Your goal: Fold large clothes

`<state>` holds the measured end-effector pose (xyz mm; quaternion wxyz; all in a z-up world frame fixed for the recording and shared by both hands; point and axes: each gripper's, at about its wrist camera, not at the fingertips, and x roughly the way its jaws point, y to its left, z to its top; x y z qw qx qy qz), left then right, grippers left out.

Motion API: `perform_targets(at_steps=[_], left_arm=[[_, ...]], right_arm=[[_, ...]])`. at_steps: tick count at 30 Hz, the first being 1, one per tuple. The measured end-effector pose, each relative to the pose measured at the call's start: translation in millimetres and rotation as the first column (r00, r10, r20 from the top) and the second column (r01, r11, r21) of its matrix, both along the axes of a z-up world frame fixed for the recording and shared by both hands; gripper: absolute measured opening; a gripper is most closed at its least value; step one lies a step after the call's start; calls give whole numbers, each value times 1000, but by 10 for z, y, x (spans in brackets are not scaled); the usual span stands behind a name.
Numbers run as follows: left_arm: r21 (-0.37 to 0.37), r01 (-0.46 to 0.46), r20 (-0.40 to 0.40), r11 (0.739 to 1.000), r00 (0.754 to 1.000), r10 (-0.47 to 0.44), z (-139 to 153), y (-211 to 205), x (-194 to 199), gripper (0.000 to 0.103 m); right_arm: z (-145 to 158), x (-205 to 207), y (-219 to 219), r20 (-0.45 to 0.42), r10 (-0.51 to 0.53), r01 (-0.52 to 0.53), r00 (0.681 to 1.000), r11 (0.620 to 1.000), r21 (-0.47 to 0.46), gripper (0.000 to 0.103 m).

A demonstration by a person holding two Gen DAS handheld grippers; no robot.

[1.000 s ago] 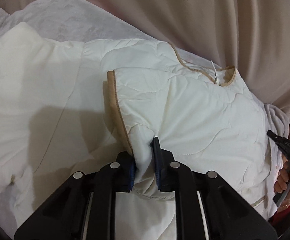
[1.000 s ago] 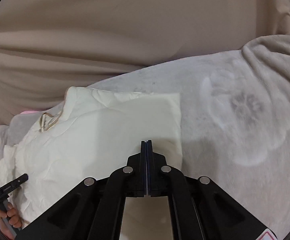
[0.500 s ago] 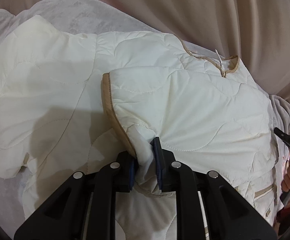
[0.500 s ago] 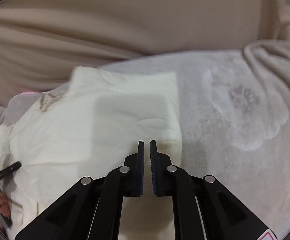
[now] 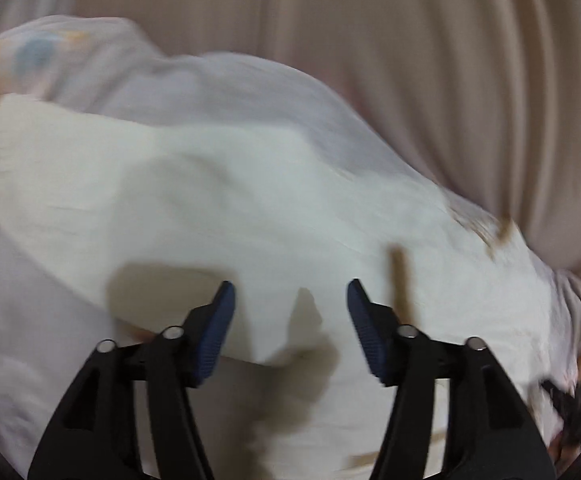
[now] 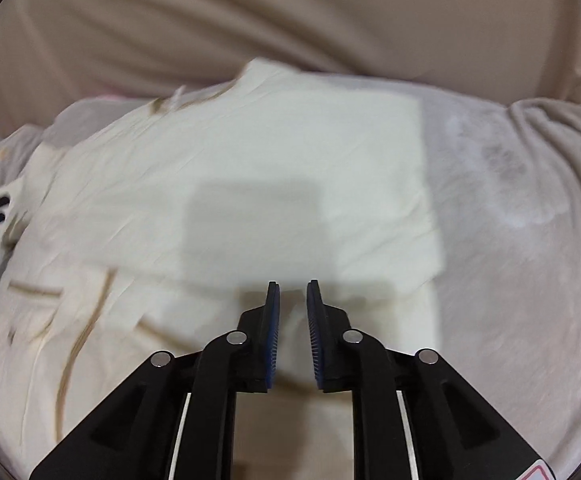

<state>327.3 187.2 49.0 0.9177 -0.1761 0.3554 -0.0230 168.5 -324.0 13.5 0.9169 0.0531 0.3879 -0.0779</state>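
Hovering wide-open left gripper (image 5: 290, 300) and slightly-open right gripper (image 6: 292, 300), both empty, over cream quilted jacket (image 6: 250, 168); risking loose fold slipping apart.

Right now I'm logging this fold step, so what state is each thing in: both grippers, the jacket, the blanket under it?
left gripper: jaws wide open, holding nothing.
right gripper: jaws slightly open, holding nothing.
jacket: cream, lying partly folded on the blanket, free of both grippers.
blanket: spread out under the jacket, rumpled at its far right edge.
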Motion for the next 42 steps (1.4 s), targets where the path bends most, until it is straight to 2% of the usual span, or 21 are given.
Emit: perform_targets(at_steps=[3, 6, 10, 12, 14, 15, 16, 19, 21, 23, 25, 27, 29, 32, 33, 35, 36, 37, 39, 40, 42], left_arm=[[-78, -190, -49, 979, 981, 186, -91, 871, 40, 60], [-117, -365, -102, 924, 929, 354, -242, 1646, 90, 60], [-183, -489, -155, 853, 871, 466, -443, 2272, 171, 60], [-271, -495, -177, 826, 869, 463, -576, 2424, 216, 58], [-303, -489, -167, 818, 872, 460, -594, 2415, 240, 45], [-310, -467, -159, 828, 884, 439, -569, 2381, 267, 19], [-313, -444, -152, 840, 896, 417, -513, 2319, 317, 5], [-276, -342, -38, 898, 938, 346, -81, 1967, 293, 4], [-221, -232, 71, 947, 965, 252, 345, 1522, 230, 4], [-180, -106, 156, 978, 978, 135, 704, 1049, 147, 4], [-143, 63, 236, 988, 971, -28, 1069, 399, 4, 4], [-115, 232, 294, 966, 937, -190, 1309, -302, -141, 4], [-81, 389, 320, 918, 882, -346, 1412, -1096, -279, 4], [-61, 556, 267, 829, 809, -523, 1215, -2178, -345, 5], [-61, 582, 238, 811, 797, -555, 1079, -2447, -366, 7], [-59, 616, 149, 786, 784, -603, 693, -2989, -406, 12], [-60, 617, 73, 785, 787, -613, 397, -3257, -358, 14], [-67, 613, 25, 788, 790, -612, 197, -3360, -355, 16], [-109, 586, -49, 803, 803, -593, -192, -3456, -355, 18], [-123, 578, -57, 806, 807, -588, -287, -3429, -396, 19], [-176, 594, -46, 785, 792, -609, -283, -3301, -460, 25]], right_arm=[[-208, -119, 153, -22, 27, -28, 999, 1000, -11, 16], [-238, -151, 207, -5, 22, -22, 1000, 999, -36, 17], [-300, -140, 106, -6, 19, -19, 1000, 999, 31, 19], [-306, -80, 68, -4, 18, -18, 1000, 999, 39, 20], [-307, -73, 77, -3, 16, -16, 1000, 999, 39, 21], [-310, -78, 74, -3, 15, -15, 1000, 999, 39, 22], [-312, -79, 72, -3, 13, -13, 1000, 999, 37, 22], [-313, -72, 76, -1, 9, -9, 1000, 999, 33, 23], [-316, -72, 79, 1, 6, -6, 1000, 1000, 29, 24], [-318, -60, 83, 1, 8, -8, 1000, 1000, 24, 26], [-321, -57, 93, 1, 8, -8, 1000, 1000, 18, 27], [-320, -58, 95, 2, 7, -7, 1000, 1000, 17, 28], [-320, -62, 84, 4, 7, -7, 1000, 1000, 23, 28], [-316, -68, 61, 9, 5, -5, 1000, 999, 36, 30], [-311, -70, 54, 12, 6, -7, 1000, 999, 42, 32], [-299, -88, 36, 25, 15, -17, 1000, 998, 62, 41], [-291, -99, 29, 35, 29, -31, 999, 996, 78, 51], [-278, -119, 21, 48, 38, -42, 998, 995, 89, 55], [-248, -159, -8, 68, 27, -34, 997, 995, 97, 61], [-234, -183, -46, 81, 23, -33, 996, 993, 116, 62], [-209, -231, -128, 103, 10, -26, 995, 987, 157, 62]])
